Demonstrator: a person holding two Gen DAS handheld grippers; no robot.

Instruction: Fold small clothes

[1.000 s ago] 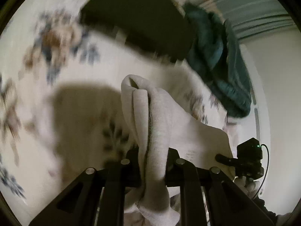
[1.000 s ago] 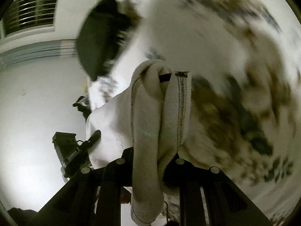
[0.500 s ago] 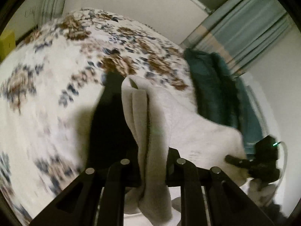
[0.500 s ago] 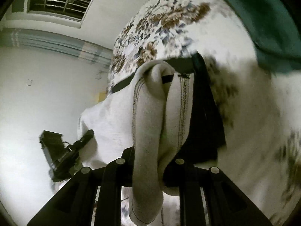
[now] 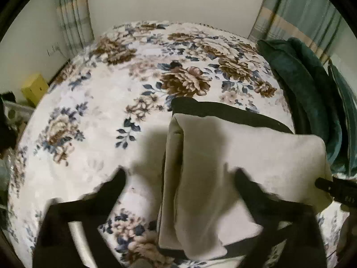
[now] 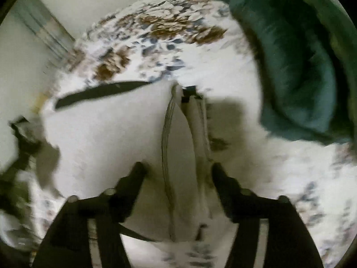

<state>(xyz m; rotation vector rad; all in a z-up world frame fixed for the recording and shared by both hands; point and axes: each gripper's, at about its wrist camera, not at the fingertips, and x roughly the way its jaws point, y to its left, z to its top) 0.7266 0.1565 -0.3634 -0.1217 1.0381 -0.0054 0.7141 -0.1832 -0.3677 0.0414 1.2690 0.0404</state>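
A folded cream garment point(image 5: 234, 163) lies on top of a black garment point(image 5: 223, 111) on the floral bedspread point(image 5: 93, 111). My left gripper point(image 5: 178, 176) is open, its fingers spread on either side of the cream garment's left folded edge. My right gripper point(image 6: 178, 169) is open too, straddling the cream garment point(image 6: 111, 129) at its stitched right edge. The black garment point(image 6: 100, 91) shows as a strip beyond it. The right gripper's tip point(image 5: 334, 189) shows at the right edge of the left wrist view.
A dark green blanket point(image 5: 312, 89) is heaped on the right side of the bed; it also shows in the right wrist view point(image 6: 290, 67). Curtains point(image 5: 73, 17) and a wall stand beyond the bed. A yellow box point(image 5: 35, 87) sits on the floor at left.
Both grippers carried the cream garment down onto the black one, then opened and let go. The garment now lies flat and the fingers stand apart.
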